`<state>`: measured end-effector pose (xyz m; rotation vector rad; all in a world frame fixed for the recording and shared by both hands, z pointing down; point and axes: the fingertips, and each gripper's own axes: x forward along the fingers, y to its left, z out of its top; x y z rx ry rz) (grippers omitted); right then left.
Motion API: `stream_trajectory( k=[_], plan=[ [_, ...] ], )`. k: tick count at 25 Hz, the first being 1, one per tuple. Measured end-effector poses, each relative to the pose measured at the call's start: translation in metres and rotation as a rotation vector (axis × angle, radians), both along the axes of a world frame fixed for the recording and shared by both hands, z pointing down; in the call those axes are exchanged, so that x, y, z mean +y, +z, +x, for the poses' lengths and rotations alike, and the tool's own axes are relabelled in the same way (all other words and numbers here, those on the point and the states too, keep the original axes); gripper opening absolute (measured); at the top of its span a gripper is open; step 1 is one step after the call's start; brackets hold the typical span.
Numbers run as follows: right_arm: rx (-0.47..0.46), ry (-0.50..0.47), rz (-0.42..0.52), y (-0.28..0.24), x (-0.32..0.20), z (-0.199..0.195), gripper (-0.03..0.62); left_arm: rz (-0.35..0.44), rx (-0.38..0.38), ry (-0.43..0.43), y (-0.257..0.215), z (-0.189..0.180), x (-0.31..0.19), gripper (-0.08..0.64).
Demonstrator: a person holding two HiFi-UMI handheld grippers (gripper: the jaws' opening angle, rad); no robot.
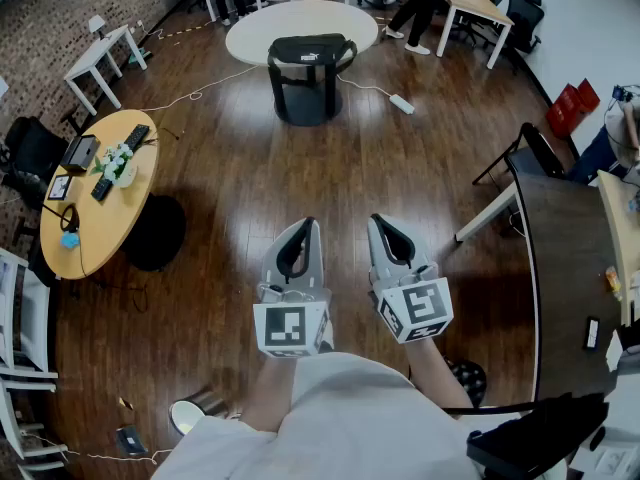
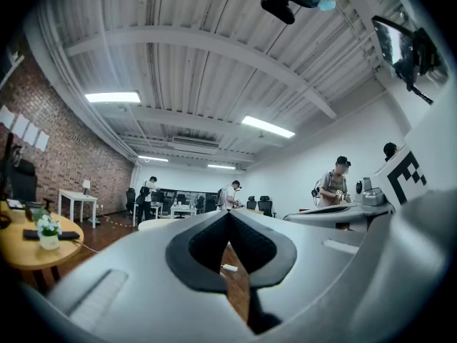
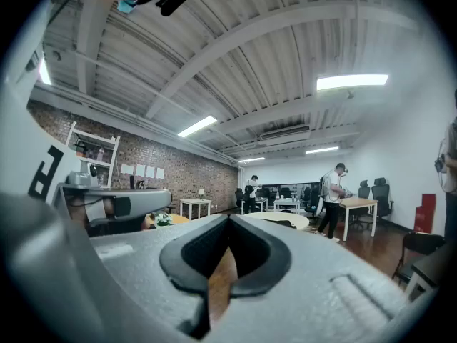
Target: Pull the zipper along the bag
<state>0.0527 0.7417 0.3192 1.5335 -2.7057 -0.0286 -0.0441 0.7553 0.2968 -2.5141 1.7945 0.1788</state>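
Hovering pinched shut and empty — left gripper (image 1: 308, 222), right gripper (image 1: 378, 219); bag (image 1: 311, 46) logo unreadable.

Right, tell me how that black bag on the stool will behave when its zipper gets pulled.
The black bag looks like soft fabric with loop handles, so it will probably flex rather than hold firm. It rests on a small black stool, so a one-sided tug may well drag or tip it. Its weight cannot be judged from here.
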Motion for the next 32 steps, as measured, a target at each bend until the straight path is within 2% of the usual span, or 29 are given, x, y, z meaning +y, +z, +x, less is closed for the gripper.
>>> stream_trajectory(
  k=[3,7,11,15,19,23,27,32],
  plan=[
    [0.001,0.007,-0.005,0.003,-0.051,-0.017,-0.012,0.007,-0.024,0.006,-0.003,-0.014,-0.049,0.017],
    [0.018,-0.012,-0.032,0.01,-0.109,-0.036,-0.012,-0.055,0.024,0.015,0.007,-0.03,-0.115,0.017],
    [-0.001,-0.013,-0.048,0.016,-0.176,-0.033,-0.012,-0.094,0.03,0.018,0.018,-0.029,-0.175,0.017],
    [-0.016,-0.021,-0.039,0.025,-0.261,-0.027,-0.012,-0.115,0.021,0.023,0.037,-0.019,-0.257,0.017],
    [-0.016,-0.027,-0.022,0.021,-0.357,-0.006,-0.012,-0.124,0.006,0.027,0.042,0.003,-0.355,0.017],
    [-0.039,0.004,-0.005,0.001,-0.452,0.034,-0.012,-0.126,-0.001,0.027,0.028,0.029,-0.448,0.017],
    [-0.058,0.042,-0.053,0.004,-0.523,0.069,-0.012,-0.153,-0.013,0.026,0.024,0.049,-0.512,0.017],
    [-0.069,0.032,-0.12,0.032,-0.584,0.076,-0.012,-0.203,-0.02,0.025,0.044,0.057,-0.577,0.017]
  ],
)
